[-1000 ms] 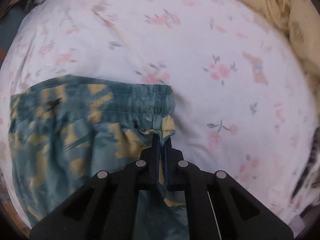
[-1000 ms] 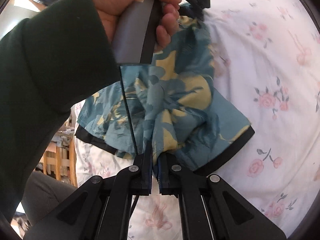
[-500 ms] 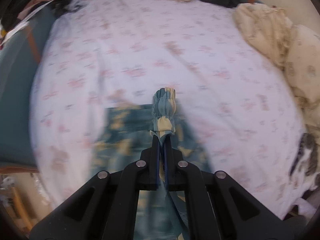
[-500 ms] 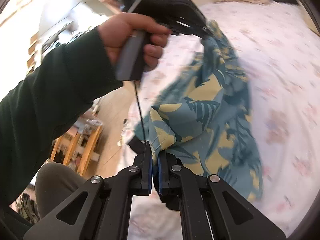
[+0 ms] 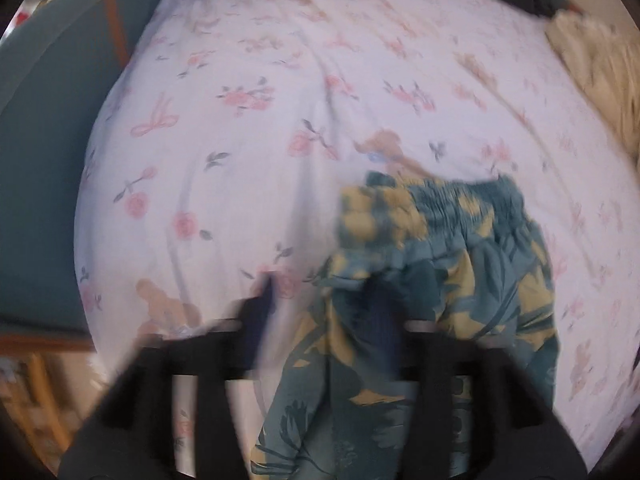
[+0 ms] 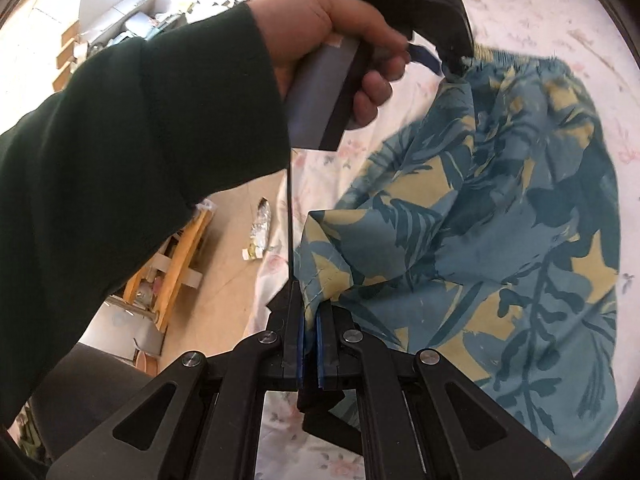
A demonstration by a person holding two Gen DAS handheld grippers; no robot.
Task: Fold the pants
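Observation:
The pants (image 5: 440,272) are teal with a yellow leaf print and lie on the floral bedsheet (image 5: 248,160), elastic waistband away from me. My left gripper (image 5: 324,300) is blurred, its jaws stand wide apart, and the cloth lies between and under them. In the right wrist view the pants (image 6: 500,220) spread over the bed. My right gripper (image 6: 310,300) is shut on a hem corner of the pants at the near edge. The left gripper (image 6: 448,68), held by a hand in a green sleeve, sits at the waistband.
A teal headboard or bed side (image 5: 48,160) stands on the left. A beige quilt (image 5: 592,64) is heaped at the far right. Beside the bed, a wooden frame (image 6: 176,264) and a foil wrapper (image 6: 260,228) lie on the floor.
My left gripper has come down to the bed and opened, letting go of the waistband. The pants have gone from hanging to lying spread on the sheet. My right gripper keeps its hold.

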